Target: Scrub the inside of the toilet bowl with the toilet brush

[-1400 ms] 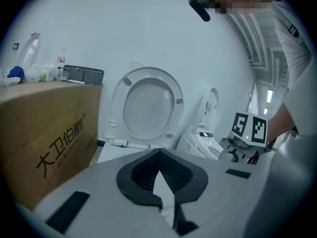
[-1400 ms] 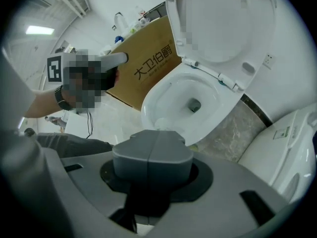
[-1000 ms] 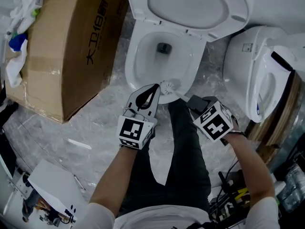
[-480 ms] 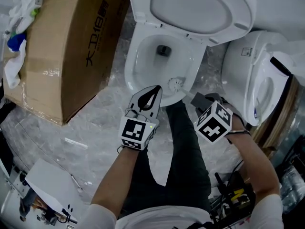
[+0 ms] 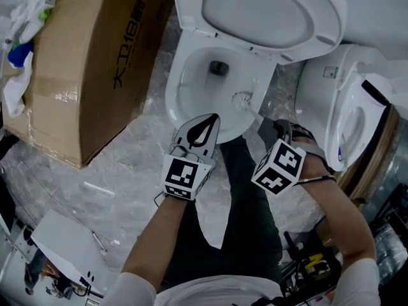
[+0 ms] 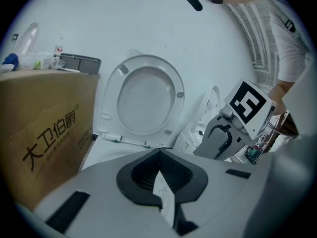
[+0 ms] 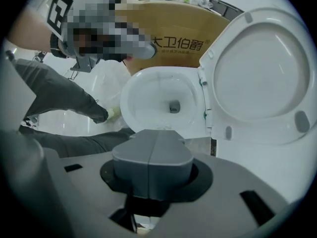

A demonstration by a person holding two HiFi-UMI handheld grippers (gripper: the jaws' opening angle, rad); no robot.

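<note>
Toilet brush [image 5: 242,99]: white bristle head inside toilet bowl [image 5: 185,81], against inner wall at bowl's right, near front rim. Handle slants back out over rim into right hand-held gripper [image 5: 271,129], whose jaws are pressed together on it; in right gripper view handle itself is hidden behind the closed jaws. Left hand-held gripper [image 5: 210,118] hovers at bowl's front rim, jaw tips meeting, gripping nothing identifiable. Lid [image 5: 261,11] raised behind bowl. Cardboard box [image 5: 95,62] left of bowl; second toilet [image 5: 344,101] right of it.
</note>
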